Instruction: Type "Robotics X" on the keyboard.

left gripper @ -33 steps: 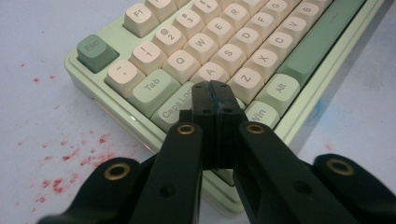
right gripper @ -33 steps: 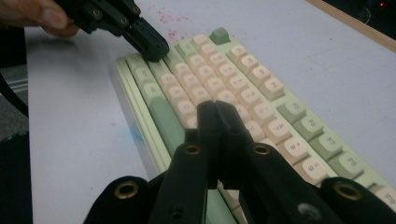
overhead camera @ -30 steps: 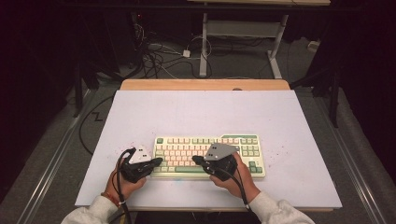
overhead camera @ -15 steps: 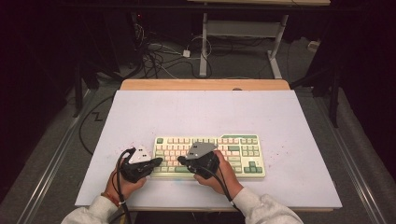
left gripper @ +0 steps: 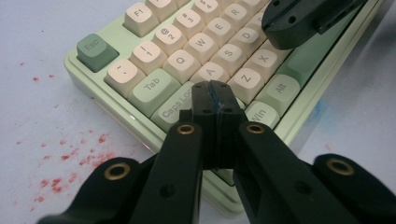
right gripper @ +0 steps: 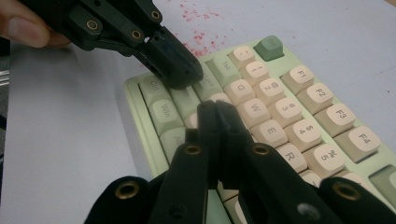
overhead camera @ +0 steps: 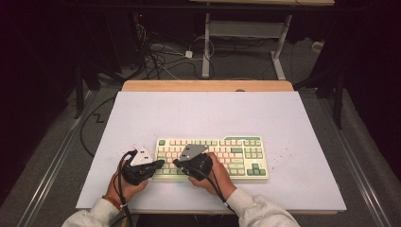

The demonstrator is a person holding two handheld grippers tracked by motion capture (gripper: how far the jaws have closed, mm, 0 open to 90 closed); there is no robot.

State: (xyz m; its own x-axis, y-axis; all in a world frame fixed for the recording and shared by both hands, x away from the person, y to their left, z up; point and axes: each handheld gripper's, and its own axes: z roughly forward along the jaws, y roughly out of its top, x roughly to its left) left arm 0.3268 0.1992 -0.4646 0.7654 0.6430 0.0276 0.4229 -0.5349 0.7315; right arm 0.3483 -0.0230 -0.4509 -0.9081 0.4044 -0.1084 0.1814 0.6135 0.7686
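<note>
- On the near half of the white table (overhead camera: 293, 123) lies the keyboard (overhead camera: 236, 158), pale green with cream keys, its long side running across in front of you.
- Your left gripper (overhead camera: 161, 163) sits at the keyboard's left end; in the left gripper view its jaws are pressed flat together with nothing between them, the joined tip (left gripper: 215, 93) poised over the Caps Lock key (left gripper: 173, 106), close to the A and the left Shift area. Whether the tip actually touches a key you cannot tell.
- Your right gripper (overhead camera: 176, 162) comes in from the right over the lower-left block of keys, its tip just beside the left one's, the two nearly meeting in the high view.
- In the right gripper view your right jaws are closed tight as well, holding nothing, and the tip (right gripper: 215, 108) hangs over the keys just left of the W (right gripper: 256, 106), near the Q (right gripper: 239, 87) row's start.
- Your left gripper's closed tip (right gripper: 180, 70) shows there too, down on the Caps Lock area beside the Tab key (right gripper: 223, 65).
- Red specks (left gripper: 70, 161) dot the table just left of the keyboard, near the Esc key (left gripper: 92, 46) corner.
- Your hands (overhead camera: 215, 175) grip both tools from the table's near edge, grey sleeves (overhead camera: 255, 213) showing.
</note>
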